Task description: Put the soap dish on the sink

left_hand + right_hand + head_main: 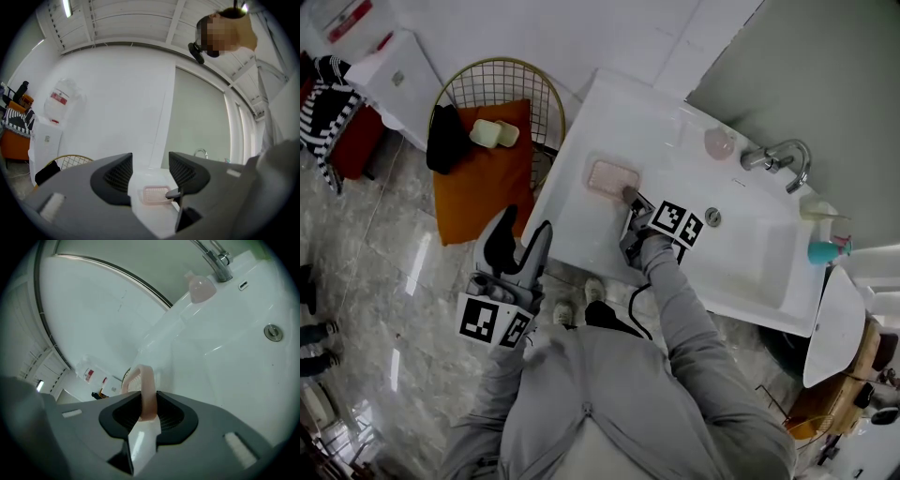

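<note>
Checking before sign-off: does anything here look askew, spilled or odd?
Nothing spilled or damaged. The soap dish lies on the sink deck, its rim pinched by the right hand-held gripper. One oddity: two pale soap-like bars sit on the orange cushion.

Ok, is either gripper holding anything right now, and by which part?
The right gripper is shut on the pink soap dish, pinching its rim at one edge. The left gripper is open and holds nothing.

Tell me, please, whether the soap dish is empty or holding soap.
Empty: the soap dish shows only its bare ribbed floor, and the right gripper is shut on its rim.
</note>
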